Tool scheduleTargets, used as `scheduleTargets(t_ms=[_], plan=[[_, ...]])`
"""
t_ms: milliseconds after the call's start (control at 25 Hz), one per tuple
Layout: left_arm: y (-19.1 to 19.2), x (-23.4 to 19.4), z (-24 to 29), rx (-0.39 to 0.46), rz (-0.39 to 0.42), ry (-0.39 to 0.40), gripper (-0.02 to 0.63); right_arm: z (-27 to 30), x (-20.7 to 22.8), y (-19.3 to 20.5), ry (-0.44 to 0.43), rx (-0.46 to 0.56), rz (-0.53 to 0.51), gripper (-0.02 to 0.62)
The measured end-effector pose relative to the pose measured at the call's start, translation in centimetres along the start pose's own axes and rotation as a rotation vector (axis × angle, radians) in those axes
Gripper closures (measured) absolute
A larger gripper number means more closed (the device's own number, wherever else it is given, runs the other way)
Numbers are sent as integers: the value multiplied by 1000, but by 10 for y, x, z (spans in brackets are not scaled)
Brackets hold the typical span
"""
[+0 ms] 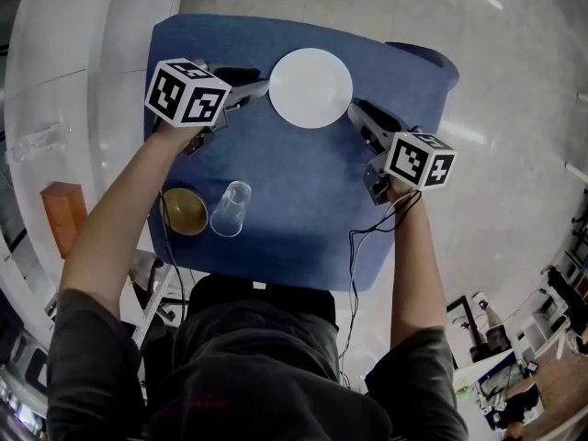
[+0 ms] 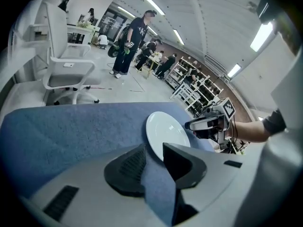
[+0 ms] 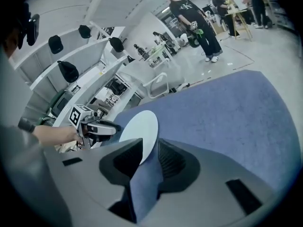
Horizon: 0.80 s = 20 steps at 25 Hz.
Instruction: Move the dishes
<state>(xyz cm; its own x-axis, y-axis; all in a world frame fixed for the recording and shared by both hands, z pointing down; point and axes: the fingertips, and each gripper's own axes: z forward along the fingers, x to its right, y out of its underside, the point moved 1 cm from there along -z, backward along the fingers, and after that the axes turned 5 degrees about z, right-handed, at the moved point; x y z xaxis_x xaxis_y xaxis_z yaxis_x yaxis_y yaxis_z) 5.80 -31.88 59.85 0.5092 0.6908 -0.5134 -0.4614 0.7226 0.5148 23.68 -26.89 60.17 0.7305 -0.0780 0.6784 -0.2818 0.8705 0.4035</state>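
Two hand-held black grippers are being held at opposite sides of one flat, round, glossy white plate (image 1: 310, 88). The plate is lying face up on the blue cloth-covered table (image 1: 303, 191), close to the middle of the table's far edge.

The left gripper (image 1: 260, 88) is being pointed at the plate's left rim and the right gripper (image 1: 356, 113) at its right rim. The plate is therefore lying straight between the two tools, and neither hand is being shown as the nearer one. Being round, the plate is offering no long axis; only its thin, low rim is being presented to each tool.

In the left gripper view the jaws are being held spread. The rim is just reaching the gap at their tips, and blue cloth is showing through the rest of the gap. In the right gripper view the jaws are being held apart more narrowly. A sliver of rim is lying inside the gap beside one jaw, and it is not being pinched, as far as can be judged.

The coming move is being judged as a grip from both sides, for which the rim must be kept within each gap.

A brown round bowl (image 1: 186, 211) and a clear plastic cup (image 1: 230, 209), tipped on its side, are being left untouched near the table's near left corner, well apart from the plate.
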Motion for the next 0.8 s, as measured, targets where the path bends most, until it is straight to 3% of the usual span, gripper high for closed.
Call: scheduleTargets(t_ms=[240, 360, 800], plan=[[4, -6, 8, -31, -38, 32, 480, 7, 1, 4, -56, -54, 31, 489], [5, -7, 9, -32, -55, 49, 480, 9, 3, 2, -36, -66, 36, 536], [5, -3, 14, -47, -85, 79, 486, 20, 0, 6, -20, -129, 42, 537]])
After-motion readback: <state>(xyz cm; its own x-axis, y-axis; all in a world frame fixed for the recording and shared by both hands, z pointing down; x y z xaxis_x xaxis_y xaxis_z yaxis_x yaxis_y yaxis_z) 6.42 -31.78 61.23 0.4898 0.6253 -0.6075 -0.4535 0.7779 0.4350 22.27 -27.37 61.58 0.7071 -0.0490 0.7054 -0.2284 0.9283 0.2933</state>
